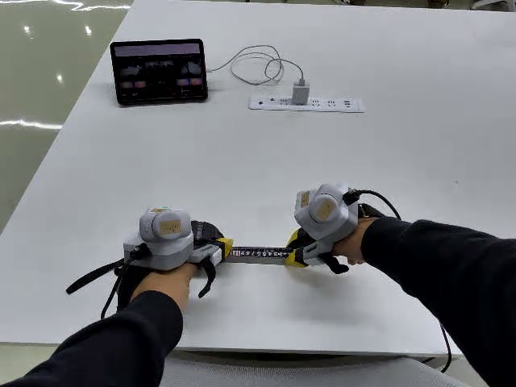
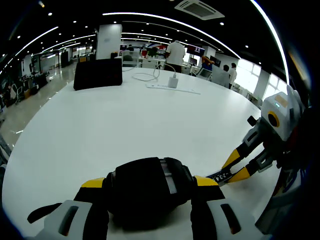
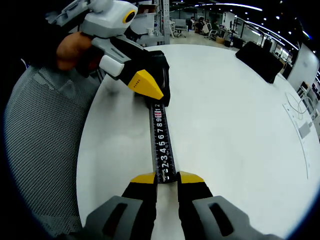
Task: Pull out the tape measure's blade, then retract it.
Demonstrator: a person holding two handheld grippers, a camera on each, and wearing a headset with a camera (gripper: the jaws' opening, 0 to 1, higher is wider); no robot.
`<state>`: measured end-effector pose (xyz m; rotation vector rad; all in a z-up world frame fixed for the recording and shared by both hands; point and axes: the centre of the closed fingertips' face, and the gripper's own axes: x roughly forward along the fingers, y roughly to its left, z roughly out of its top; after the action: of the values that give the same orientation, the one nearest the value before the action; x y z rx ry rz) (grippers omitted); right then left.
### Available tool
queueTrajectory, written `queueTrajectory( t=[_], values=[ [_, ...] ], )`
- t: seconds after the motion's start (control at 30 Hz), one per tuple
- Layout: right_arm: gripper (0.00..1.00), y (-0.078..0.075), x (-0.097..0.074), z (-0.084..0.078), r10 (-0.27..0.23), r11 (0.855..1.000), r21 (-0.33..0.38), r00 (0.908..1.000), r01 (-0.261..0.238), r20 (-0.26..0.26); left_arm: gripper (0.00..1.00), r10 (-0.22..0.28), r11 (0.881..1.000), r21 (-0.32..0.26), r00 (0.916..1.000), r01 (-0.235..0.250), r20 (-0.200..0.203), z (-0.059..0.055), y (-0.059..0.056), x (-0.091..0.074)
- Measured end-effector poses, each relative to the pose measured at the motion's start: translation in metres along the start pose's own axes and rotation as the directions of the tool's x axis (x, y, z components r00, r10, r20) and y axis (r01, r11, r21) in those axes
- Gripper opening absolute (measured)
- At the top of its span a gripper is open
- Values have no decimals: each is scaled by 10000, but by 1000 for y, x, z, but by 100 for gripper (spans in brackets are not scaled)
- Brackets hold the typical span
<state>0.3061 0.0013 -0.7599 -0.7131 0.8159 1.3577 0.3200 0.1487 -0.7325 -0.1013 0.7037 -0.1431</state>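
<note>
Left claw [image 2: 150, 181] clamps tape measure [image 2: 145, 192]; right claw [image 3: 167, 178] seemingly pinches blade [image 3: 161, 142].

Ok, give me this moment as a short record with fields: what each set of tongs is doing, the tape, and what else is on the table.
left tongs: shut on tape measure case
right tongs: shut on blade, at its low-number end
blade: partly out, straight between case and right tongs
table: white
far side: tablet, power strip with charger plugged in
</note>
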Motion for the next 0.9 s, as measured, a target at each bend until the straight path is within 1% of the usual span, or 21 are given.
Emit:
queueTrajectory(
  t=[0.1,0.47,0.6,0.63,0.73,0.9],
  values=[
    [11,1,2,3,9,9999,-122,10000,-9,54,63,5,10000,21,10000,-5,24,0,0,1],
    [11,2,5,6,20,9999,-99,9999,-19,109,63,10,10000,-11,10000,-10,13,0,1,1],
    [10,2,7,7,44,9999,101,9998,-46,187,63,7,10000,-22,10000,-7,13,0,1,1],
    [10,2,7,9,31,9986,521,9996,-45,270,63,9,10000,-24,10000,-9,15,0,1,1],
    [10,2,7,10,71,9992,387,9994,-84,348,63,13,10000,-33,10000,-13,17,0,1,1],
    [10,2,9,12,65,9993,357,9989,-81,462,63,17,10000,-47,10000,-17,8,0,1,1]
  ],
)
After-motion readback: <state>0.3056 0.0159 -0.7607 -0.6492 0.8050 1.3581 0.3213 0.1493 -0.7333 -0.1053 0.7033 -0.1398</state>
